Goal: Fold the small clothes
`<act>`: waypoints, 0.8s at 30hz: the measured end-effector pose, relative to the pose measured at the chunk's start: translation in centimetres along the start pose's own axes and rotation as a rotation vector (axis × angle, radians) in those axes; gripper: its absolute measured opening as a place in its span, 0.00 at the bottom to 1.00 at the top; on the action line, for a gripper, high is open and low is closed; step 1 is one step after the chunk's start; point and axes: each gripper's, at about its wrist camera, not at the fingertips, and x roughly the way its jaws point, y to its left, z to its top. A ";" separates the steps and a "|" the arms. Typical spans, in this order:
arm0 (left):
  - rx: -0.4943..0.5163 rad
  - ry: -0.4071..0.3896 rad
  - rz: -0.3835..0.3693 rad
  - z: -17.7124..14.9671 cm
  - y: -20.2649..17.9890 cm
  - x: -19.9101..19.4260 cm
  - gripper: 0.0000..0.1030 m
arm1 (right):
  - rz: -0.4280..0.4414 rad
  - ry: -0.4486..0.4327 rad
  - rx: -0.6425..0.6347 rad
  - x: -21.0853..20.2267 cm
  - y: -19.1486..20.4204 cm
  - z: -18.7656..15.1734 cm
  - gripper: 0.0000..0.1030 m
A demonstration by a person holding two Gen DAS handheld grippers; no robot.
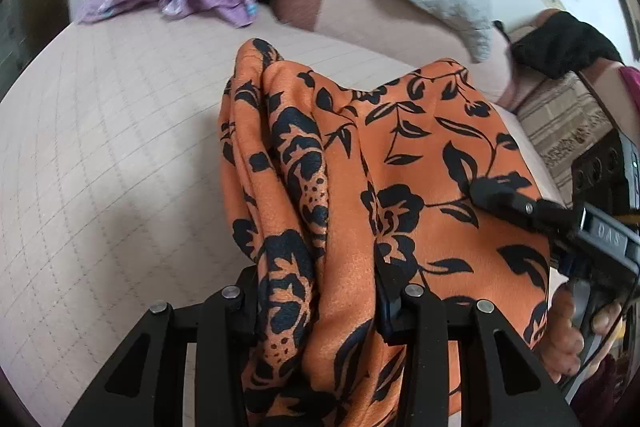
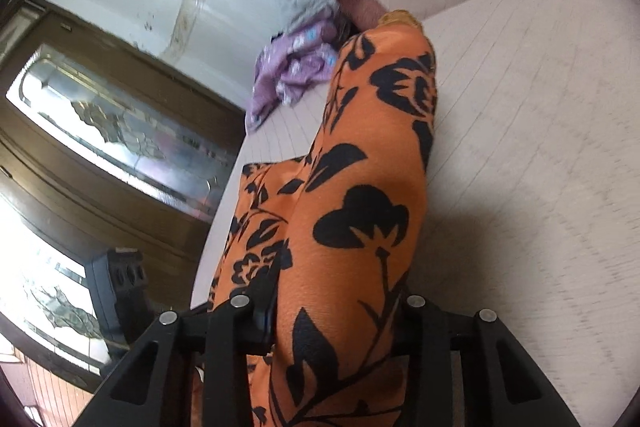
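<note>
Quilted bed [image 1: 100, 147], orange garment [image 1: 360, 167] clamped.

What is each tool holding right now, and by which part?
Both hold the orange floral garment. The left tool clamps a bunched fold; the right tool grips another gathered stretch. Which edges these are cannot be told.

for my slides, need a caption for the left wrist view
Left gripper and right gripper both clamp an orange floral garment above the quilted bed.
</note>
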 end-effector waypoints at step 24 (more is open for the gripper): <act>0.254 0.083 0.167 -3.9 -11.3 5.1 0.52 | -0.224 0.127 0.141 -4.9 -9.7 -1.0 0.60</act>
